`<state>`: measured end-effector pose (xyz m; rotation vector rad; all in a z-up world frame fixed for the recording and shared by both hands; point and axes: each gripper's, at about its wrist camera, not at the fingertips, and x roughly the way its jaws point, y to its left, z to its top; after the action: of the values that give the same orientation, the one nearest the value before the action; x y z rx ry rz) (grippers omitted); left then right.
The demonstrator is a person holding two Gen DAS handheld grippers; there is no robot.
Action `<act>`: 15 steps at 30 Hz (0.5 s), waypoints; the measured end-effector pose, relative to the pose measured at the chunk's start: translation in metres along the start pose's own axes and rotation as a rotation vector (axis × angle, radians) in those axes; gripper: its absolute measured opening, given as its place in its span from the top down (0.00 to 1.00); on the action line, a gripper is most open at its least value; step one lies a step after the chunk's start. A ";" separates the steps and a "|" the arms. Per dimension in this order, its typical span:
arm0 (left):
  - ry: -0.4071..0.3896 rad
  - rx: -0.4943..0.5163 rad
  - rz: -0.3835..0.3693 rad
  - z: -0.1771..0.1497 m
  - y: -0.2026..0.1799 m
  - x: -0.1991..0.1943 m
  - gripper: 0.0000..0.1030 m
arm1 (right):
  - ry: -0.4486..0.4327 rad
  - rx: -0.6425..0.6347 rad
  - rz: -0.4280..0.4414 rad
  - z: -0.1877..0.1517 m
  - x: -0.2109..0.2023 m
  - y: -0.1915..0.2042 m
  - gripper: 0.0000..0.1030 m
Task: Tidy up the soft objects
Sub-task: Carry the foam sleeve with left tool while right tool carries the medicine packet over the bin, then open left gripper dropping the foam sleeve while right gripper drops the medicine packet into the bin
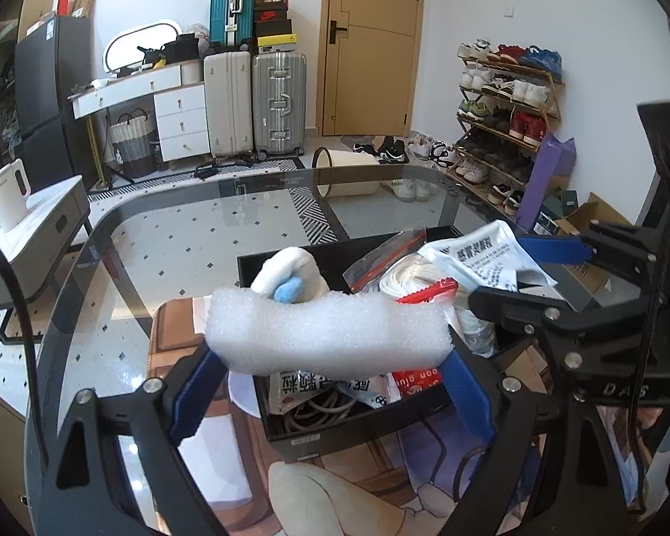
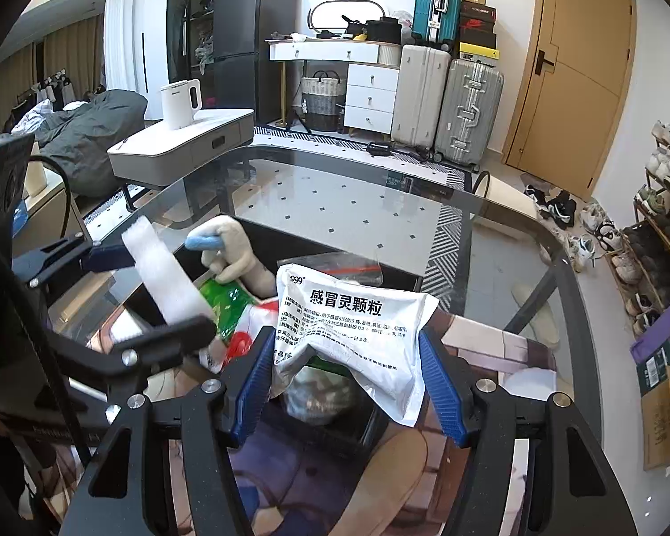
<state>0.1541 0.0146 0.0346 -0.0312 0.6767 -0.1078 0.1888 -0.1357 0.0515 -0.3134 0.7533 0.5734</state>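
Left wrist view, my left claw (image 1: 330,348): blue pads spread wide, clamping the white foam block (image 1: 326,335) by its two ends, above the black rectangular bin (image 1: 290,440).
Bin contents: cream plush toy (image 1: 290,274), grey cable coil (image 1: 317,411), printed sachets.
Right wrist view, my right claw (image 2: 348,366): gripping a white printed medicine pouch (image 2: 357,321) over the same bin.
Technique: I judge lowering before release best, one claw at a time.
Obstruction: the claws crowd each other over the glass table (image 2: 335,187).
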 end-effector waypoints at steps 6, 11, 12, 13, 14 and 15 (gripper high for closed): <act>0.001 0.017 0.003 0.001 -0.004 0.004 0.13 | 0.012 -0.018 0.022 0.010 0.015 -0.003 0.38; 0.011 0.026 0.005 0.000 -0.005 0.007 0.13 | 0.016 -0.046 0.037 0.016 0.023 -0.001 0.38; 0.011 0.029 0.007 0.000 -0.006 0.008 0.13 | 0.017 -0.049 0.042 0.017 0.025 -0.002 0.38; 0.012 0.031 0.008 0.000 -0.006 0.008 0.13 | 0.019 -0.047 0.048 0.018 0.026 -0.004 0.38; 0.015 0.032 0.007 0.000 -0.006 0.008 0.13 | 0.021 -0.044 0.054 0.020 0.028 -0.005 0.38; 0.020 0.031 0.004 -0.001 -0.006 0.008 0.13 | 0.022 -0.040 0.064 0.020 0.029 -0.007 0.38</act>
<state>0.1597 0.0082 0.0294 0.0013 0.6951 -0.1148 0.2212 -0.1213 0.0450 -0.3345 0.7760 0.6471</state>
